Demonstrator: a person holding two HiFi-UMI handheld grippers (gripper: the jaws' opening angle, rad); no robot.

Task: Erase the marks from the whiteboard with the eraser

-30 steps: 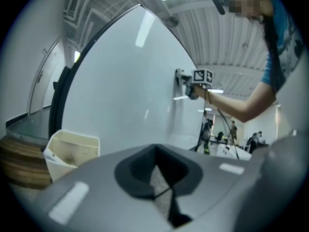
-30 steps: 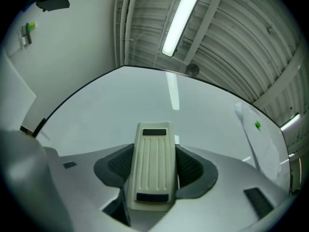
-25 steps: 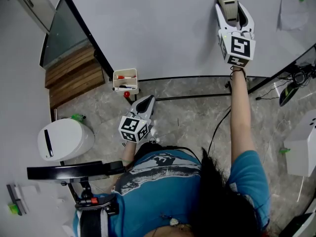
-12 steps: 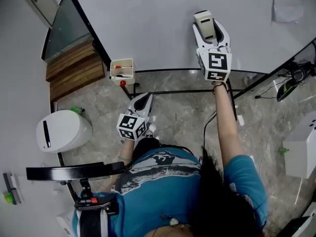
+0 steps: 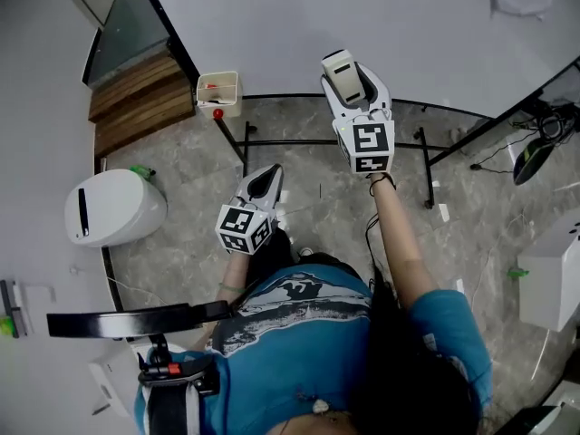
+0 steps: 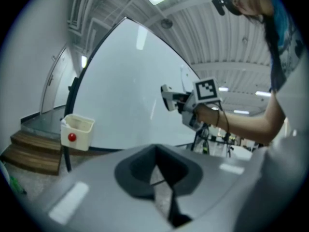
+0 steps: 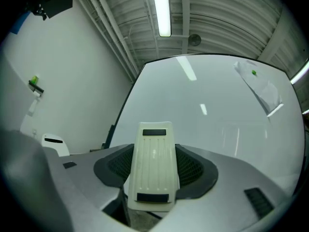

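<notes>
The whiteboard (image 5: 362, 16) fills the top of the head view, and I see no marks on the part that shows. My right gripper (image 5: 347, 80) is held out in front of its lower edge, shut on the cream eraser (image 5: 341, 66). In the right gripper view the eraser (image 7: 153, 170) sits lengthwise between the jaws, pointing at the whiteboard (image 7: 217, 110). My left gripper (image 5: 265, 184) hangs lower, near my body, over the floor, shut with nothing in it. The left gripper view shows the left gripper (image 6: 161, 178), with the right gripper (image 6: 181, 100) ahead of it.
A small white tray (image 5: 217, 89) with markers and a red magnet hangs at the board's lower left corner. A paper sheet (image 7: 260, 88) with a green magnet is stuck at the board's upper right. Stand legs (image 5: 335, 143), wooden steps (image 5: 136, 107), a white bin (image 5: 113, 232) and cables (image 5: 535, 152) are on the floor.
My right gripper has carried the eraser leftwards and down, off the upper board to just past its lower edge. The left gripper has barely shifted.
</notes>
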